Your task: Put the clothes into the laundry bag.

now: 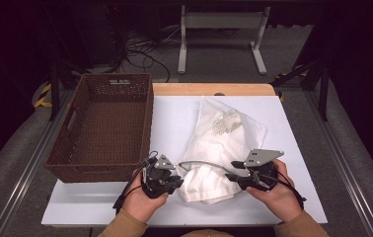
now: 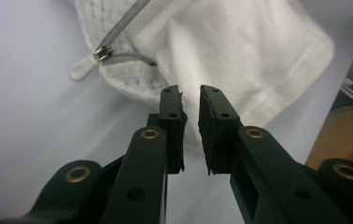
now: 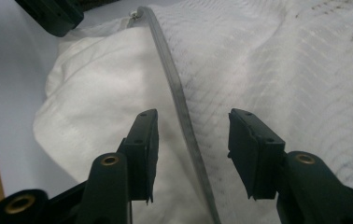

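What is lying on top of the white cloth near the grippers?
A thin grey cable arcs across the near end of the white cloth, between the jaws of the right gripper. Whatever lies under the cloth's folds is covered.

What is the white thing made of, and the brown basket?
The white garment looks like soft cloth: it crumples, and part shows a fine mesh weave. The thin hanger across it looks like dull grey metal or plastic; I cannot tell which. The brown basket looks like woven wicker, with a criss-cross pattern.
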Demonstrator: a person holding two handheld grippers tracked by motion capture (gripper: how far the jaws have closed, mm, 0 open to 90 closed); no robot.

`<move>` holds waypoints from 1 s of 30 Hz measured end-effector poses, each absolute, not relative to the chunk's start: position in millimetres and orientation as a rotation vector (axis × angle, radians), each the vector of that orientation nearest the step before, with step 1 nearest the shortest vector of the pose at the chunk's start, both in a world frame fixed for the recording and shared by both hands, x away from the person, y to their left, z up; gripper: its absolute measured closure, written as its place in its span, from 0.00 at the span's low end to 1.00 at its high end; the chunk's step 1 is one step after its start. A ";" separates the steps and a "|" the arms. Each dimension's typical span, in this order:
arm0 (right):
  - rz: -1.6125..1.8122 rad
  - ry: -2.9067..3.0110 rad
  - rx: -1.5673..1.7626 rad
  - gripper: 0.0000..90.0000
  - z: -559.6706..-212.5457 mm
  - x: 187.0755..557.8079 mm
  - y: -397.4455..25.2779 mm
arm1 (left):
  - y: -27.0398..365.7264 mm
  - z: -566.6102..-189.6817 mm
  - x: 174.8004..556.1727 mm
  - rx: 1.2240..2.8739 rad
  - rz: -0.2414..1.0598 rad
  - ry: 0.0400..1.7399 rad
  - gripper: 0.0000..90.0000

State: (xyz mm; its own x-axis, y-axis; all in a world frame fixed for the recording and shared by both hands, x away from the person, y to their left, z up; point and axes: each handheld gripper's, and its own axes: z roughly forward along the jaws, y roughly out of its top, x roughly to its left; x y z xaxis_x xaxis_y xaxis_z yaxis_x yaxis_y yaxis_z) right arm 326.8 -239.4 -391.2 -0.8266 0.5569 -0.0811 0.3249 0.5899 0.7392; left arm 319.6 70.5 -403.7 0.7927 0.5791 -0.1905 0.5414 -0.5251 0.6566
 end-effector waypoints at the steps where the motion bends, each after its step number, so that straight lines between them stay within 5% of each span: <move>1: 1.075 2.513 0.716 0.59 -391.6 328.5 -236.8 | 69.6 -401.9 318.6 2.229 0.060 0.817 0.85; 6: 1.038 2.509 0.695 0.62 -395.5 336.0 -225.2 | 62.4 -398.8 316.3 2.224 0.057 0.775 0.77; 14: 0.996 2.517 0.646 0.94 -392.8 340.9 -222.5 | 40.1 -404.2 315.5 2.217 0.037 0.725 0.51; 21: 1.040 2.512 0.640 0.96 -385.4 338.0 -226.4 | 18.6 -414.2 320.4 2.266 0.059 0.718 0.34; 30: 1.055 2.509 0.635 0.96 -382.8 336.3 -227.1 | -1.9 -430.2 331.3 2.303 0.030 0.730 0.32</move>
State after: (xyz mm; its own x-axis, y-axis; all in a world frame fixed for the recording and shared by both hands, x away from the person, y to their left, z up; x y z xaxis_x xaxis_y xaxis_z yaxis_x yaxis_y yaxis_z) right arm 336.3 -227.1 -382.8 -0.8404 0.5239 -0.1386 0.2672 0.6232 0.7350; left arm 331.3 -1.9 -430.2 0.8400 0.5119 -0.1798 0.4955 -0.5887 0.6386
